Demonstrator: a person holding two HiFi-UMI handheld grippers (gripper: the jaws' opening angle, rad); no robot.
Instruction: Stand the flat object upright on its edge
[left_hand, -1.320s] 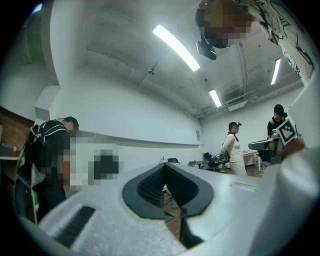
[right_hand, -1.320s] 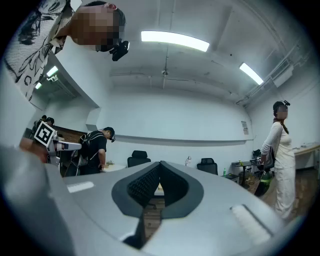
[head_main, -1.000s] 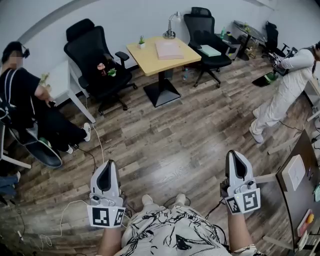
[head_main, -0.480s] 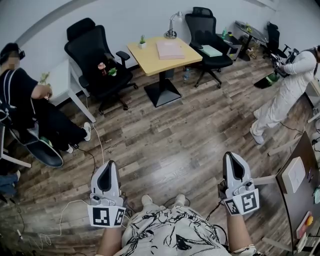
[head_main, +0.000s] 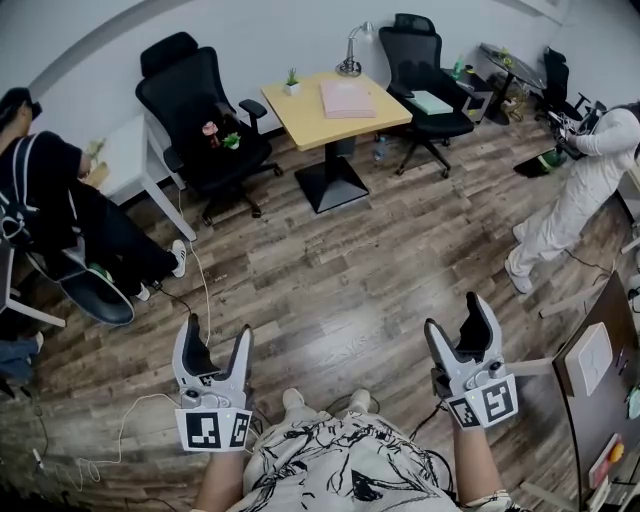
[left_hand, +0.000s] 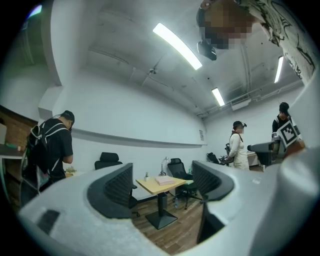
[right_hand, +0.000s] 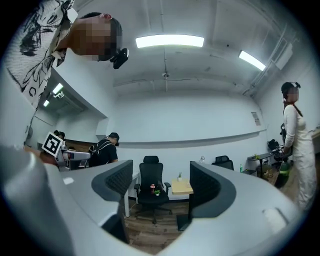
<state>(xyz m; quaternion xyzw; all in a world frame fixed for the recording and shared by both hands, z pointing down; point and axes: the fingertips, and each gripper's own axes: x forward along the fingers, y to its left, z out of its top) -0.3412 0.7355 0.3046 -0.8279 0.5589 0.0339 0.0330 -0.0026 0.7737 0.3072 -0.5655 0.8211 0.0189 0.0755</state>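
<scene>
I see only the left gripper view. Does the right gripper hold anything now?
Observer: No. The right gripper is empty: its fingers have just been opening and stand apart.
Operator: What does it face?
Observer: A black office chair with small pink and green objects on its seat.
Operator: Is anything on the floor?
Observer: In the head view, a thin white cable lies on the brown wooden floor, left of the light wooden table.
</scene>
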